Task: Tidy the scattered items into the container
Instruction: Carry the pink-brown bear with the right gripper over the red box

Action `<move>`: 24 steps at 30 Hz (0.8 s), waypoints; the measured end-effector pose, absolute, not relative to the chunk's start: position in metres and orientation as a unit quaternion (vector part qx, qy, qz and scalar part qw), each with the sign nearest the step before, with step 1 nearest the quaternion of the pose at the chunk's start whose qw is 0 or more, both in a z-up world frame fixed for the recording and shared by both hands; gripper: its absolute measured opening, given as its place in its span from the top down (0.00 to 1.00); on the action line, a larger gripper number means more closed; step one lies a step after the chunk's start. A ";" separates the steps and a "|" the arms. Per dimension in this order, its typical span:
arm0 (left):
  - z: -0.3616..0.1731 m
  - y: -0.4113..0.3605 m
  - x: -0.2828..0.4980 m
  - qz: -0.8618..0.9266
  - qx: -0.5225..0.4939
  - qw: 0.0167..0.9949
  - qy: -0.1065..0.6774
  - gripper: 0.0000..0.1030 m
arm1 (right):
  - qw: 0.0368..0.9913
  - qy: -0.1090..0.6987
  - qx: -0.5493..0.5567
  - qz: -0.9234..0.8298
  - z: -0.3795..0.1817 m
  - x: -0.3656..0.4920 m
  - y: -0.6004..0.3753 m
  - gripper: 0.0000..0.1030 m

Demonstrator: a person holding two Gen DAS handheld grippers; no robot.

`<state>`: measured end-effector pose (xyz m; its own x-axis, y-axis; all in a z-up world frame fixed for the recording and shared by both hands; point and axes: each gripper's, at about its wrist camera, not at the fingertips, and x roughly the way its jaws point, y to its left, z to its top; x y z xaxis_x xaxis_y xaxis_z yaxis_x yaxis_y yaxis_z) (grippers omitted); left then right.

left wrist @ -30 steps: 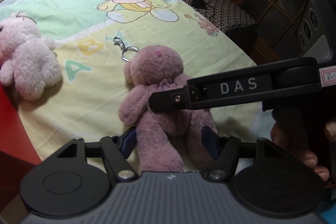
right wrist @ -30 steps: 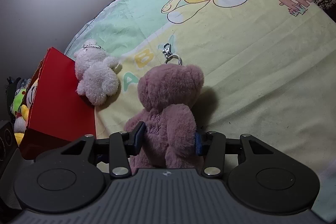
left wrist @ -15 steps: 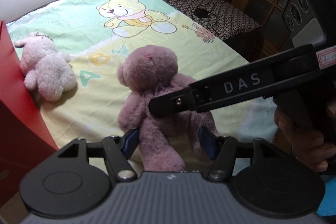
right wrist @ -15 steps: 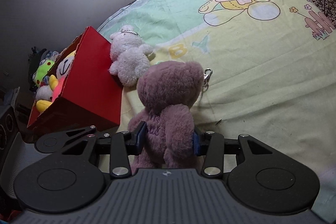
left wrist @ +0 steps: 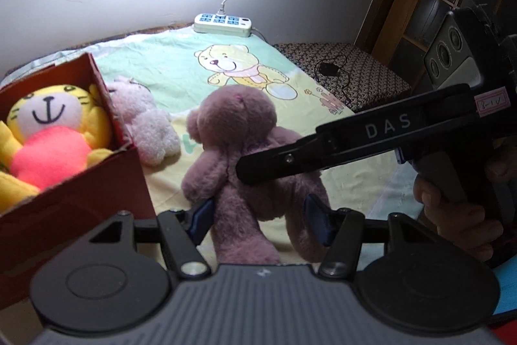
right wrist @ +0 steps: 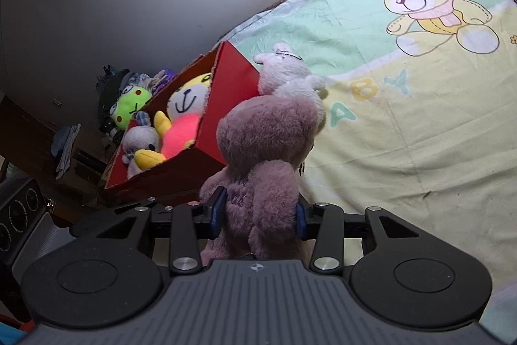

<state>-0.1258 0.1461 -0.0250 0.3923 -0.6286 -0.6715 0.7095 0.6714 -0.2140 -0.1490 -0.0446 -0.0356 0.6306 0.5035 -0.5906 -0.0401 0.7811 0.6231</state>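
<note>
mauve plush, soft and light: the purple teddy bear point(left wrist: 239, 134) gives under any squeeze, so it needs a hold on thick stuffing, not a thin limb. it hangs above the bed sheet point(right wrist: 420, 134), just right of the red box point(left wrist: 74, 183). the left tool point(left wrist: 258, 215) is pressed in on its lower body, with the blue pads point(left wrist: 202, 212) sinking into the fur at the hips and legs. the right tool point(right wrist: 258, 212) pinches the torso from behind, its pads dug into the pile; the right one is closed on the body rather than on empty air. with two holds the bear should not sag or swing much, though fur can slip if the pinch loosens.

inside the box lie a yellow tiger toy point(left wrist: 48, 125), a green frog toy point(right wrist: 129, 105) and a small grey plush point(right wrist: 139, 144), so free room looks tight, and the bear will likely sit on top. the near box wall point(right wrist: 232, 105) stands between bear and opening and must be cleared. a pale pink bear point(left wrist: 145, 125) leans against that wall on the sheet, yet to be tidied. a power strip point(left wrist: 223, 23) lies at the far edge of the bed, well apart.
</note>
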 end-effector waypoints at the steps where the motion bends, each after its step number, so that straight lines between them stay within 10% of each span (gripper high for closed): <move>1: -0.020 0.152 -0.126 -0.405 0.052 0.834 0.371 0.41 | 0.858 0.394 0.290 0.158 -0.030 -0.150 -0.041 0.58; 24: 0.053 0.307 -0.106 -0.384 0.022 0.883 0.270 0.41 | 0.896 0.290 0.265 0.207 0.037 -0.112 0.094 0.58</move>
<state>-0.1058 0.3075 0.0530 0.5598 -0.6656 -0.4936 0.6892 0.7047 -0.1687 -0.1122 0.0940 0.0369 0.7456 0.5246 -0.4109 -0.2172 0.7743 0.5945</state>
